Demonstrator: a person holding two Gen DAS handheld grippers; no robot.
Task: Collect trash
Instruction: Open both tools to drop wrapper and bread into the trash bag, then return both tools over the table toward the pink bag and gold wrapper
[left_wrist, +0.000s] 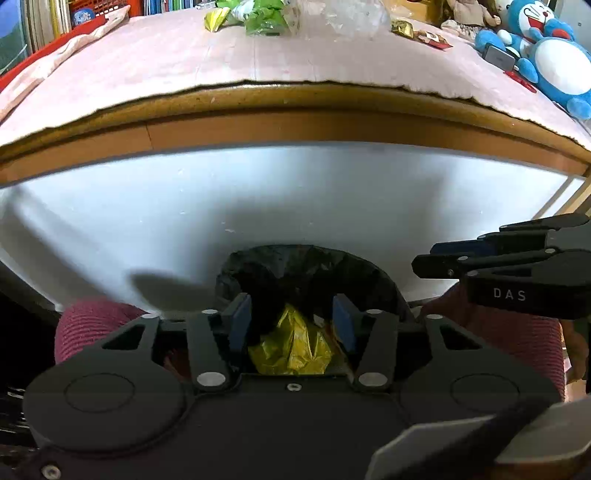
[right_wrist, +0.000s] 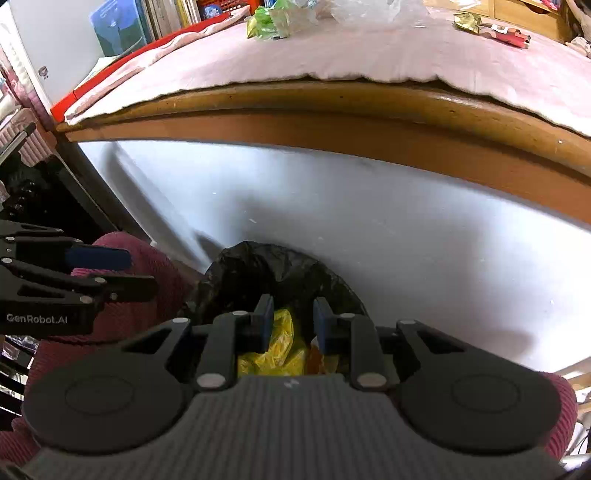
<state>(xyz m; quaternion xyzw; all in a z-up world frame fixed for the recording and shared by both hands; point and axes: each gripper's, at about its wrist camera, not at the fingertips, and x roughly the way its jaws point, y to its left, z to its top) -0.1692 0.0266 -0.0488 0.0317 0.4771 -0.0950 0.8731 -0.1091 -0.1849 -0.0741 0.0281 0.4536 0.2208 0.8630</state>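
Observation:
A bin lined with a black bag (left_wrist: 306, 264) stands on the floor under the table edge, and a crumpled yellow wrapper (left_wrist: 295, 347) lies inside it. My left gripper (left_wrist: 291, 321) hovers open just above the bin mouth, its blue pads well apart and holding nothing. My right gripper (right_wrist: 293, 325) hangs over the same black bag (right_wrist: 258, 266) and yellow wrapper (right_wrist: 280, 343), its fingers apart and not touching the wrapper. Each gripper shows in the other's view: right gripper (left_wrist: 428, 258), left gripper (right_wrist: 142, 271). More trash lies at the table's far side: green wrappers (left_wrist: 264, 18), clear plastic (left_wrist: 351, 18), a gold wrapper (left_wrist: 402, 27).
The wooden table edge (left_wrist: 295, 122) with a pink cloth (left_wrist: 184, 66) overhangs the bin. A blue plush toy (left_wrist: 546, 55) sits at the far right, books at the far left. The person's maroon-clad knees (left_wrist: 92, 325) flank the bin. A red wrapper (right_wrist: 511, 36) lies near the gold wrapper.

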